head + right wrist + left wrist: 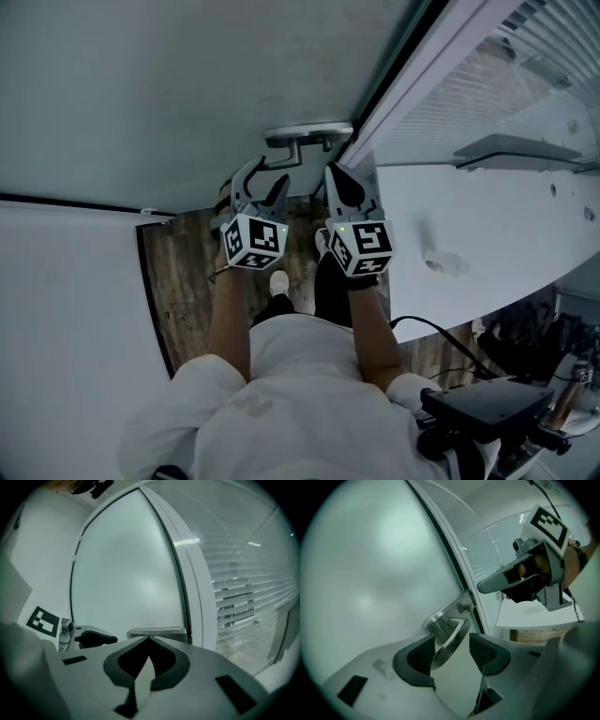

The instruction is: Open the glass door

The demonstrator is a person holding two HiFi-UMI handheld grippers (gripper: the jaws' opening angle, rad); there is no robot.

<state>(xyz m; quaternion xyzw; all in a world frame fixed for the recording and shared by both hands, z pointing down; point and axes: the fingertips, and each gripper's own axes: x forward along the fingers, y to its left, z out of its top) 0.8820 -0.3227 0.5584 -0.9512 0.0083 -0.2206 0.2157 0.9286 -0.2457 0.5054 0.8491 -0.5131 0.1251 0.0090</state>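
Two pads spread wide on the left gripper [452, 651], with the door handle [457, 630] standing between them and no squeeze on it. Curved metal lever close beside the pad at 9 o'clock, well clear of the pad at 3 o'clock; impossible to say whether bar and near pad touch. Pressed together and empty on the right gripper [148, 639], aimed at the same handle but short of it.

Outward from there, in the head view: handle at 12 o'clock of both grippers, mounted at the edge of the glass door [187, 84], with frosted pane filling everything from 9 to 12 o'clock. White door frame [422, 75] running off toward 1 o'clock, slatted blinds [243, 597] beyond it. Right gripper just beside the left at 3 o'clock. Door shut by the look of it, so task barely begun.

Step in hand, probably: taking hold of the lever. To do it well:
- Slide left a little first, to centre the bar between the pads instead of crowding the 9 o'clock one.
- Close on the straight part near the free end, for best leverage and least slip on smooth metal.
- Press down fully before moving the door.
- Keep the right gripper away from the door's edge.
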